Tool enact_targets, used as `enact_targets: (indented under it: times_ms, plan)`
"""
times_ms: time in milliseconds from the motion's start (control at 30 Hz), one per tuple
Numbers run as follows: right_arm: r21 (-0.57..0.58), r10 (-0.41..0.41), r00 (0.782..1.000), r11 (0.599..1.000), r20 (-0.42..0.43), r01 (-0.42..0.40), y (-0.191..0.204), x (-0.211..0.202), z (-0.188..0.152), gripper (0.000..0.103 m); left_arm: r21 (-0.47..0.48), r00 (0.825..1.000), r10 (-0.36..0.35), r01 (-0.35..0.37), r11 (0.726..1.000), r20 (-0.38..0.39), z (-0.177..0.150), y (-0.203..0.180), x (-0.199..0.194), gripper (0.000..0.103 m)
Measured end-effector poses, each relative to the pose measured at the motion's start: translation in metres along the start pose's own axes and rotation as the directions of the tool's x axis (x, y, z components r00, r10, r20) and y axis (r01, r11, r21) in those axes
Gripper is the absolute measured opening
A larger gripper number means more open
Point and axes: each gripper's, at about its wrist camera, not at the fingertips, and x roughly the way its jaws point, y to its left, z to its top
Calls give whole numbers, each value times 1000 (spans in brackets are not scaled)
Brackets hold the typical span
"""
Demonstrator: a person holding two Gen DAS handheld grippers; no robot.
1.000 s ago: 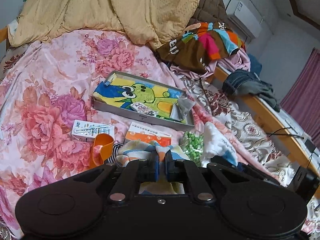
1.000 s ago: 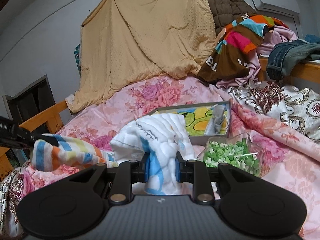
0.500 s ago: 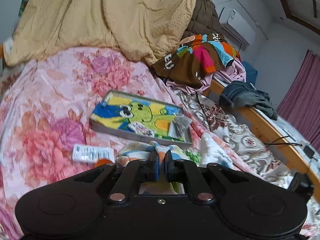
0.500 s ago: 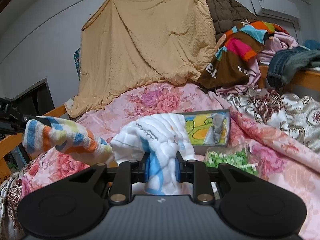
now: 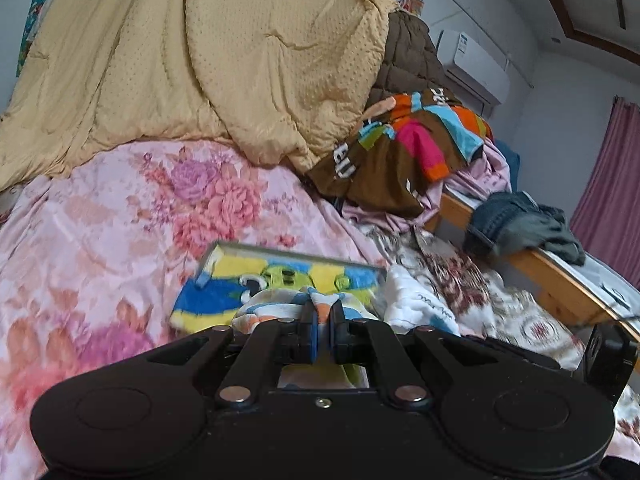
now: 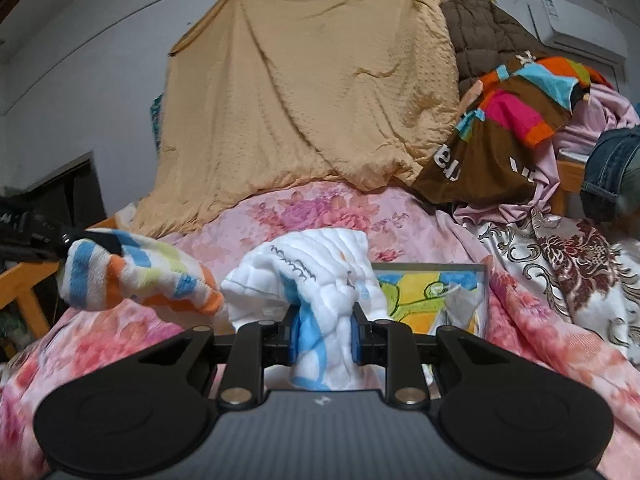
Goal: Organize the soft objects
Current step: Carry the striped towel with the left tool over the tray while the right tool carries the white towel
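Observation:
My left gripper (image 5: 323, 334) is shut on a striped cloth (image 5: 276, 310) with orange, blue, green and white bands; the same striped cloth (image 6: 132, 276) hangs at the left of the right wrist view. My right gripper (image 6: 325, 338) is shut on a bunched white quilted cloth (image 6: 316, 276) with blue trim; that white cloth (image 5: 416, 304) shows just right of the left gripper. Both cloths hang above the pink floral bedspread (image 5: 100, 240). Behind them lies a shallow grey box (image 5: 280, 250) lined with a yellow, blue and green cartoon towel (image 5: 224, 296); the box (image 6: 436, 267) is partly hidden in the right wrist view.
A beige quilt (image 5: 200, 64) is piled at the head of the bed, with a brown jacket and a multicoloured brown garment (image 5: 404, 152) to its right. Jeans (image 5: 516, 224) lie on a wooden bed rail (image 5: 560, 280). A brown-patterned white sheet (image 6: 572, 264) covers the right side.
Both grippers have moved towards the box with their cloths still held. The orange item, packets and green-bead bag on the bedspread have dropped out of view below the grippers.

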Motion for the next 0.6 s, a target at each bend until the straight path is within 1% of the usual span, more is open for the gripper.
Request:
enact_targets:
  times_ms: [167, 333, 433, 533, 600]
  plan:
    - [80, -18, 1000, 997, -24, 20, -30, 47, 7, 26, 14, 999, 22, -23, 1000, 44, 9, 0, 61, 5]
    - [164, -35, 999, 986, -41, 41, -58, 84, 11, 26, -33, 998, 33, -32, 999, 54, 5, 1, 126, 5]
    - [233, -38, 998, 971, -58, 50, -75, 99, 11, 26, -56, 998, 38, -35, 998, 48, -3, 0, 162, 5]
    - [267, -61, 994, 960, -87, 82, -88, 110, 8, 26, -49, 999, 49, -48, 998, 21, -14, -3, 195, 5]
    - [293, -70, 992, 951, -109, 100, -97, 118, 5, 26, -45, 998, 60, -60, 997, 1, -23, -3, 210, 5]
